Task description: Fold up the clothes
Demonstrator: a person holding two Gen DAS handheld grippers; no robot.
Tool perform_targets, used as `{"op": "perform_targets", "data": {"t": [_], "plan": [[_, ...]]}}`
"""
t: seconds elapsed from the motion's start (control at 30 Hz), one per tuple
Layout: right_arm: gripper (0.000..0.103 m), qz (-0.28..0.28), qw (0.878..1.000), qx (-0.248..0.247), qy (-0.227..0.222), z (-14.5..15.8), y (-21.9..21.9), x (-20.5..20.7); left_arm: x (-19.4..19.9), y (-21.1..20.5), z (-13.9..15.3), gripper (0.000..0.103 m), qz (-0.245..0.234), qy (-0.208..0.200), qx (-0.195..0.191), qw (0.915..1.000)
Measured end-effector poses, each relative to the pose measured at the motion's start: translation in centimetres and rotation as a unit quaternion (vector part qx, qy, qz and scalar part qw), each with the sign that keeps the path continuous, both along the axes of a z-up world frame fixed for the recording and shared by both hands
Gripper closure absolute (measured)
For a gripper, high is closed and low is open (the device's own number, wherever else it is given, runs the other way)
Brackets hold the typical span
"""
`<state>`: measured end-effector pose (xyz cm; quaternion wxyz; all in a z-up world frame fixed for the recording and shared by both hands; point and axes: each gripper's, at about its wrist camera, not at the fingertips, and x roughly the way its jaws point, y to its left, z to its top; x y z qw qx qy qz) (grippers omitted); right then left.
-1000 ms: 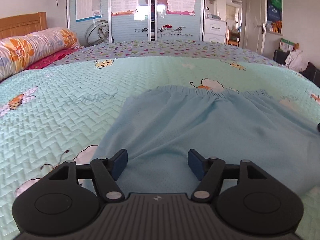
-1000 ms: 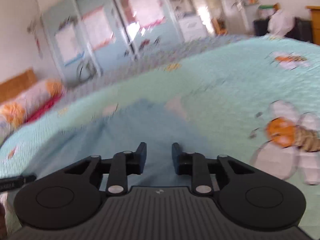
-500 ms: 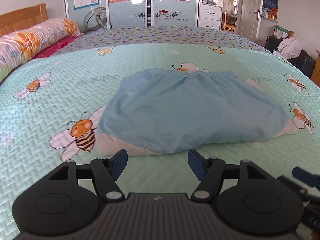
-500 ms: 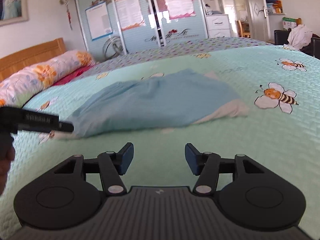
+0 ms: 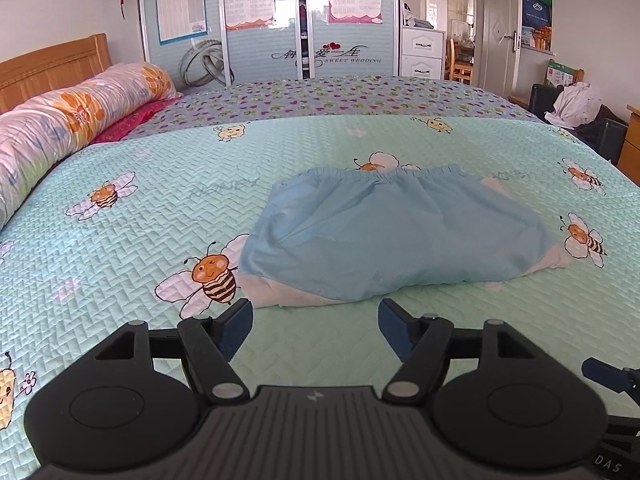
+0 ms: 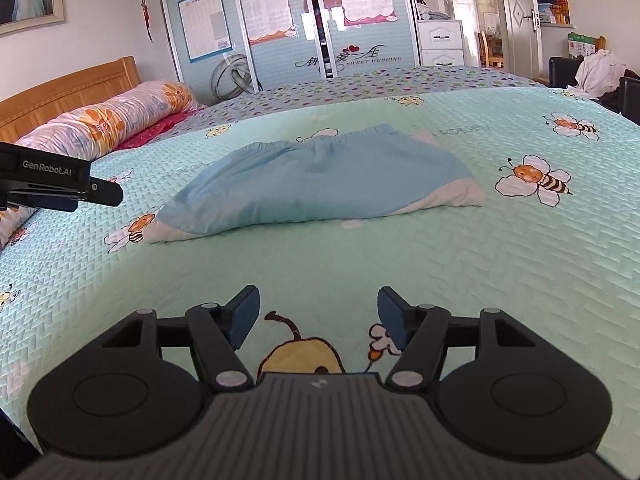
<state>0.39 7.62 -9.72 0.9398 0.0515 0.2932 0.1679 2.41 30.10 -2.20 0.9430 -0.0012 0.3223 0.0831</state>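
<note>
- Plainly, the blue garment lay folded on the green bee-print bedspread, at the centre of the left wrist view and a little above centre in the right wrist view.
- Its gathered elastic waistband ran along the far edge, towards the top of the frame.
- A white lining showed under the near edge at the lower left corner of the garment, and again at its right corner.
- The left gripper sat at the bottom of its own view with its jaws apart; they had just been opening a little, nothing lay between them, and the garment was just beyond the blue pads.
- The right gripper also had its jaws apart, having just been opening, with only bare bedspread between them and the garment well clear ahead.
- The side of the left gripper reached in at the left edge of the right wrist view.
- A flowered bolster lay at the left of the frame beside the wooden headboard.
- A wardrobe with sliding doors filled the upper middle.
</note>
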Motion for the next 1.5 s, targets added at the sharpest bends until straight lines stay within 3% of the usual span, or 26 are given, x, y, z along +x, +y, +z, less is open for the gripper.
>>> {"op": "perform_targets", "data": {"t": [0.2, 0.3, 0.37, 0.47, 0.6, 0.73, 0.8, 0.87, 1.03, 1.13, 1.37, 1.47, 1.5], "plan": [[0.035, 0.02, 0.999, -0.027, 0.008, -0.2, 2.0, 0.4, 0.5, 2.7, -2.6, 0.028, 0.021, 0.019, -0.039, 0.9989], [0.035, 0.029, 0.999, -0.04, -0.002, 0.5, 3.3, 1.2, 1.8, 4.9, -4.2, 0.028, 0.033, 0.028, -0.095, 0.9945], [0.035, 0.031, 0.998, -0.049, -0.008, 1.3, 4.3, 2.3, 2.9, 7.0, -5.8, 0.028, 0.048, 0.043, -0.165, 0.9841], [0.033, 0.031, 0.998, -0.055, -0.007, 2.8, 6.2, 5.2, 4.5, 9.9, -8.3, 0.028, 0.065, 0.054, -0.265, 0.9606], [0.031, 0.043, 0.999, -0.024, 0.022, 5.3, 9.5, 10.6, 6.3, 13.2, -11.2, 0.027, 0.066, 0.035, -0.404, 0.9118], [0.025, 0.072, 0.995, -0.016, 0.071, 7.6, 15.5, 17.7, 8.1, 15.1, -12.6, 0.027, 0.063, 0.022, -0.487, 0.8707], [0.025, 0.073, 0.993, -0.015, 0.097, 8.2, 18.6, 21.2, 8.6, 15.7, -13.2, 0.027, 0.061, 0.021, -0.512, 0.8565], [0.025, 0.072, 0.99, -0.024, 0.118, 8.4, 21.9, 24.3, 8.4, 15.8, -13.5, 0.026, 0.061, 0.012, -0.526, 0.848], [0.025, 0.089, 0.974, -0.12, 0.169, 5.7, 30.8, 30.3, 8.1, 15.6, -13.6, 0.021, 0.057, 0.0, -0.541, 0.8389], [0.025, 0.08, 0.961, -0.199, 0.176, 3.1, 34.6, 32.4, 8.1, 15.8, -13.9, 0.021, 0.058, -0.008, -0.554, 0.8302], [0.025, 0.062, 0.934, -0.285, 0.207, -0.1, 38.4, 35.5, 8.8, 16.2, -14.2, 0.021, 0.063, -0.014, -0.579, 0.8129], [0.027, 0.053, 0.929, -0.296, 0.215, -0.7, 38.5, 35.9, 9.0, 16.1, -14.2, 0.027, 0.059, -0.02, -0.586, 0.8083], [0.036, 0.052, 0.929, -0.294, 0.218, -0.8, 38.5, 35.9, 9.2, 16.0, -14.3, 0.03, 0.056, -0.02, -0.588, 0.8068]]}}
